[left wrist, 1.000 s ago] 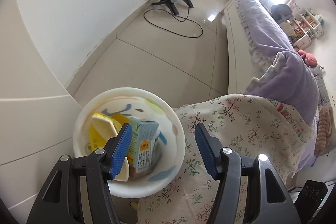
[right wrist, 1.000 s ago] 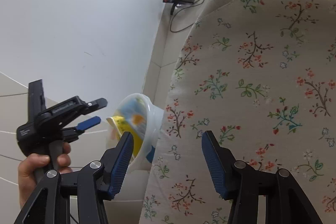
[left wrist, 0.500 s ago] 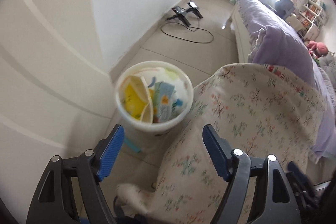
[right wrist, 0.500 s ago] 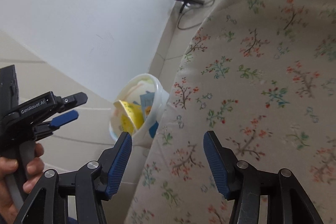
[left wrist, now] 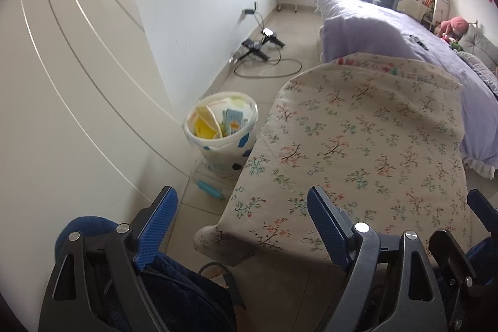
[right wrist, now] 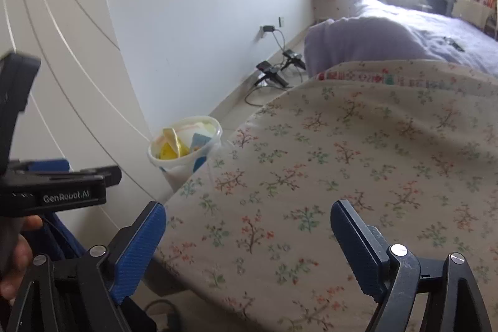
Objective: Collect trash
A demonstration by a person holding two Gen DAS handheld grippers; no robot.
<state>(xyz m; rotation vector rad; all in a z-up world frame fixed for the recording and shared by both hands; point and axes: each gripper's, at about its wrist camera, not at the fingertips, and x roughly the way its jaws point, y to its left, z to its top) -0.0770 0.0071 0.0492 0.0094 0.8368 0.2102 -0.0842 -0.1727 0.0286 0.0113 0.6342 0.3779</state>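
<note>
Trash sits already in the white bin (left wrist: 222,126), which stands on the tiled floor against the white wall, just beside the near left edge of the floral-covered table (left wrist: 358,151). Inside it show a yellow-and-cream wrapper (left wrist: 205,123) and a light-blue milk carton (left wrist: 233,119), both below the rim. No loose rubbish shows on the table's cloth in either view.

Both tools are clear of the bin. The left gripper (left wrist: 239,223) hangs at the table's near corner, its jaws having just been opening and now spread wide with nothing between them. The right gripper (right wrist: 249,241) hovers over the table's near end, its jaws likewise just opened wide and bare. A person's hand (right wrist: 15,251) shows at the left edge of the right wrist view, holding the other tool.

Judged from this, the drop looks done and the hands seem to be leaving. The risks are small but real: the bin is light and tucked close under the table's overhang, so a careless sweep of the left tool beside the table could knock it over and spill the carton. The cloth hangs loose at the table's corner, and a wide jaw could catch its hem.
</note>
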